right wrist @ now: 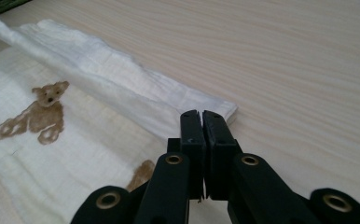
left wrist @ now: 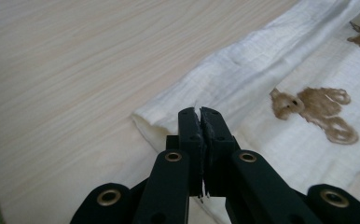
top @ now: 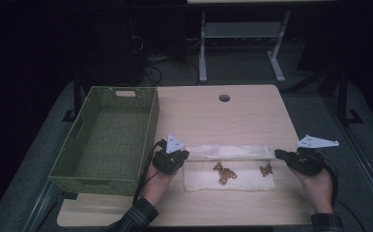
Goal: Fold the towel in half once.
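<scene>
Folding the white cloth point(top: 229, 170) looks like the work in hand: it lies flat on the table point(top: 233, 116) between the two grippers, its far long edge already turned over into a thick band, with brown bear prints point(top: 224, 173) on the open part. The left gripper point(left wrist: 200, 112) has its jaws pressed together with nothing between them, and the folded corner point(left wrist: 145, 119) of the cloth sits just ahead of the tips and slightly to their left. The right gripper point(right wrist: 201, 114) also has its jaws together and empty; the other folded corner point(right wrist: 225, 108) lies right at the tips, a little beyond and to their right. In the high view the left gripper point(top: 171, 159) stands at the cloth's left end and the right gripper point(top: 283, 155) at its right end, both near the band. To do this step well, each pair of jaws probably needs to part before it reaches the cloth, then come in low so one jaw slides beneath the doubled layers and the other rides on top. Taking both corners at matching spots, close to the ends of the band, should keep the fold straight; a shallow bite risks catching the top layer alone and letting the band unroll. The green woven basket point(top: 108, 140) stands beyond the left gripper's outer side, well apart from the cloth, so it should not hinder either hand.
</scene>
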`<action>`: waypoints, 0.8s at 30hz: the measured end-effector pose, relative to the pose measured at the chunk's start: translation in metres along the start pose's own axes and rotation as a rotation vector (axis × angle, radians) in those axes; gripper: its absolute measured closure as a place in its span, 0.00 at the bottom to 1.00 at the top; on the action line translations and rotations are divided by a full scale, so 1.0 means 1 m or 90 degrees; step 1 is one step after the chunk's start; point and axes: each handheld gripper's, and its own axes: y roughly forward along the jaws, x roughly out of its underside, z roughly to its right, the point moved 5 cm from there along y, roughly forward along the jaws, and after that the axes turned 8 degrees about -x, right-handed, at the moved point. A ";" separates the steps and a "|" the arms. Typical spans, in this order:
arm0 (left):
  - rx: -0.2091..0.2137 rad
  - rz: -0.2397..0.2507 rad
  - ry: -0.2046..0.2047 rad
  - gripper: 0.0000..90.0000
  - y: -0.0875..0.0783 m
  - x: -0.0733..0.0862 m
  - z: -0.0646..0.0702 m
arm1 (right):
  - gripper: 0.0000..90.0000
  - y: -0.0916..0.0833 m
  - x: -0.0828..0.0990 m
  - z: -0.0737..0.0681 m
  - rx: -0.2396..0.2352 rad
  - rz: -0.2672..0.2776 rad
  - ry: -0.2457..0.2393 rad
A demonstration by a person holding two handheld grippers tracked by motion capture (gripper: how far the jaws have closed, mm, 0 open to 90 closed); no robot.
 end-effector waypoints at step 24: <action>0.032 -0.066 0.037 0.97 -0.010 0.041 0.025 | 0.97 -0.017 0.047 -0.036 -0.036 -0.054 -0.006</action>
